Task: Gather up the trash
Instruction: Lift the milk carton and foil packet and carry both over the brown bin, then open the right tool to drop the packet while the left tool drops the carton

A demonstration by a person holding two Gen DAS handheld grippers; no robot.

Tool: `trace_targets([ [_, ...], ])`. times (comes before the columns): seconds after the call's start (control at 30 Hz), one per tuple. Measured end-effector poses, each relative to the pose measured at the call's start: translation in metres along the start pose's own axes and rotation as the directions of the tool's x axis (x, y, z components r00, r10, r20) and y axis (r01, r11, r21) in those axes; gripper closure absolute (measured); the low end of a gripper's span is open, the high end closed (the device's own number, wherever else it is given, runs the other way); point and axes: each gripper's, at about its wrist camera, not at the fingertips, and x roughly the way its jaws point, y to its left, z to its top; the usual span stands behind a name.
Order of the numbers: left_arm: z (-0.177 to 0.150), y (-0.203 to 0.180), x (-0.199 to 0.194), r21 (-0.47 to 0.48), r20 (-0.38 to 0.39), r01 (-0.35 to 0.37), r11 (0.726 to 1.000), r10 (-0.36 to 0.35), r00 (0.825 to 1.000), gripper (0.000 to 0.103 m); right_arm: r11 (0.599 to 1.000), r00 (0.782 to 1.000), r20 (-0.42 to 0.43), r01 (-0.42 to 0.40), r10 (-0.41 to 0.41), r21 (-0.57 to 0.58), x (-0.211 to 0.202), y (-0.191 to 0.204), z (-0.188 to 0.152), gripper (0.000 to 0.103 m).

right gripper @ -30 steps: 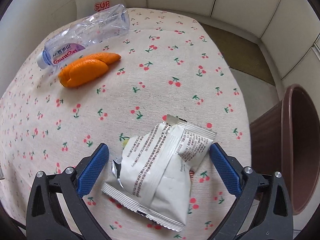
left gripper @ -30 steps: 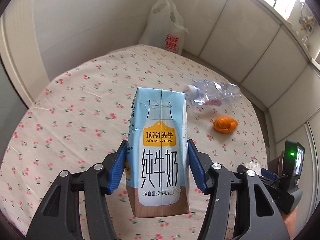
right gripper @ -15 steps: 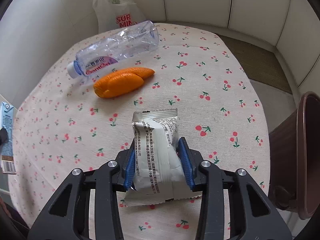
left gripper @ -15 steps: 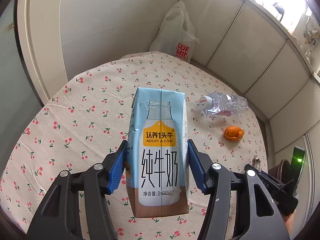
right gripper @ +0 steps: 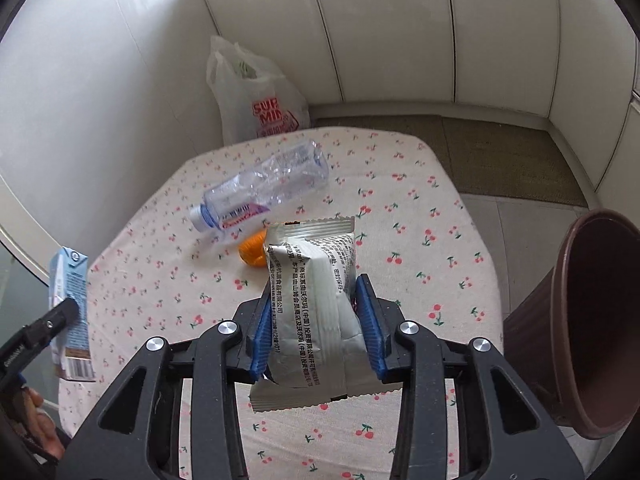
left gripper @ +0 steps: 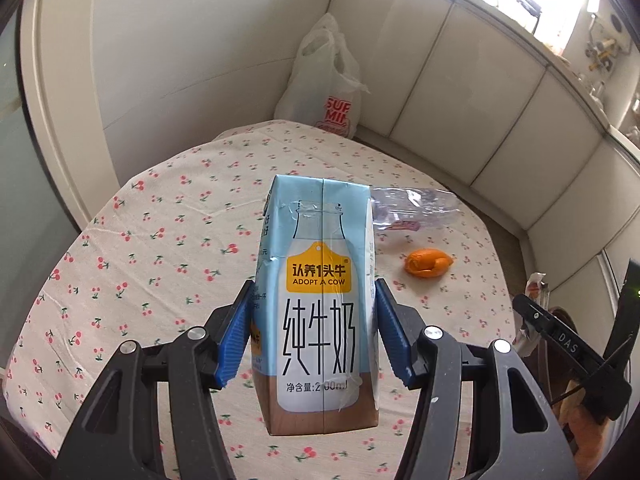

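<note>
My left gripper is shut on a light-blue milk carton and holds it upright above the cherry-print table. The carton also shows at the left of the right wrist view. My right gripper is shut on a silver snack wrapper, lifted above the table. A crushed clear water bottle and an orange peel lie on the table behind it; both show in the left wrist view, bottle, peel.
A brown bin stands on the floor off the table's right edge. A white plastic shopping bag sits at the table's far edge against the wall, also in the left wrist view. Walls close in behind.
My right gripper closed on the wrapper and lifted it off the table. My left gripper rose higher and pulled back with the carton still held.
</note>
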Motion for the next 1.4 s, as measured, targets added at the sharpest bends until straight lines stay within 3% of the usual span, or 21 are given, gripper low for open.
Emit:
trace_targets([
  [0.3,-0.001,-0.078,-0.012,0.1,0.017,0.072,0.992,-0.074,0.997,0.046,0.998,0.993,0.115,0.017,-0.024,0.059,-0.052,-0.039,0.01,0.067],
  [0.83,-0.02,-0.214,-0.009,0.231,-0.028,0.225,0.946,-0.225,0.974,0.046,0.973,0.955,0.232,0.147,-0.186,0.178,-0.124,-0.125,0.013,0.067],
  [1.27,-0.052,-0.324,0.012,0.337,-0.133,0.35,0.874,-0.324,0.937,0.045,0.872,0.913,0.215,0.23,-0.347,0.431,-0.165,-0.24,-0.001,0.066],
  [1.37,-0.062,-0.349,0.013,0.365,-0.152,0.373,0.853,-0.341,0.928,0.046,0.841,0.913,0.168,0.255,-0.373,0.478,-0.166,-0.26,-0.005,0.055],
  [1.4,-0.066,-0.355,0.014,0.372,-0.157,0.378,0.848,-0.344,0.926,0.046,0.824,0.909,0.158,0.262,-0.386,0.502,-0.167,-0.266,-0.007,0.034],
])
